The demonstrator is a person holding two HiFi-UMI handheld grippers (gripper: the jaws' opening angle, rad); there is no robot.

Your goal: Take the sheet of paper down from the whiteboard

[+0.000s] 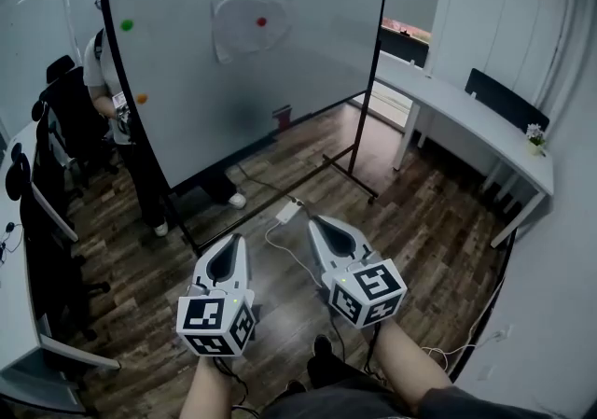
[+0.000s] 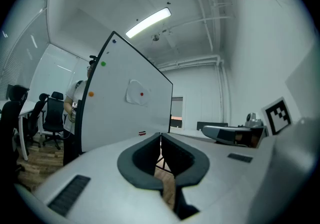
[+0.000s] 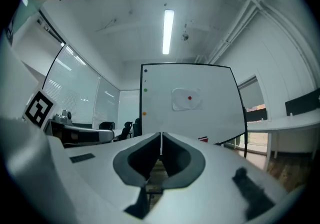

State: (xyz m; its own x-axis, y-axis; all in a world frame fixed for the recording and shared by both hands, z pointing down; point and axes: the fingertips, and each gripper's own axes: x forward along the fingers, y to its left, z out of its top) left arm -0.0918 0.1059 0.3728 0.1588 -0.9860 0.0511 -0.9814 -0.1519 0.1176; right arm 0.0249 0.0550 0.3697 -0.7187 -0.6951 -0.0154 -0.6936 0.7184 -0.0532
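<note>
While both claws point level and are shut with nothing between them, the sheet of paper [image 1: 250, 25] hangs on the whiteboard [image 1: 187, 90], well apart from them in the upper middle of the head view. A red magnet [image 1: 261, 21] pins it near its centre. The sheet looks a little wider than tall, so its long axis runs across the board, and its edges seem to curl off the surface.

The left claw [image 1: 238, 238] and the right claw [image 1: 314, 221] sit side by side at the bottom of that view. From the right gripper view the paper lies above the closed tips and slightly to the right, with the board almost face on. From the left gripper view the board is seen at a slant and the paper sits up and to the left. Neither claw is clearly nearer, though the right one appears better lined up. Both would need to go forward and up, then open.

Green [image 1: 126, 25] and orange [image 1: 141, 99] magnets dot the board's left edge. The board stands on a wooden floor [image 1: 308, 156], with a cable [image 1: 284, 249] trailing across it. A white worktop [image 1: 466, 109] runs along the right wall, and a person [image 1: 103, 81] stands behind the board's left side near office chairs [image 1: 56, 128].
</note>
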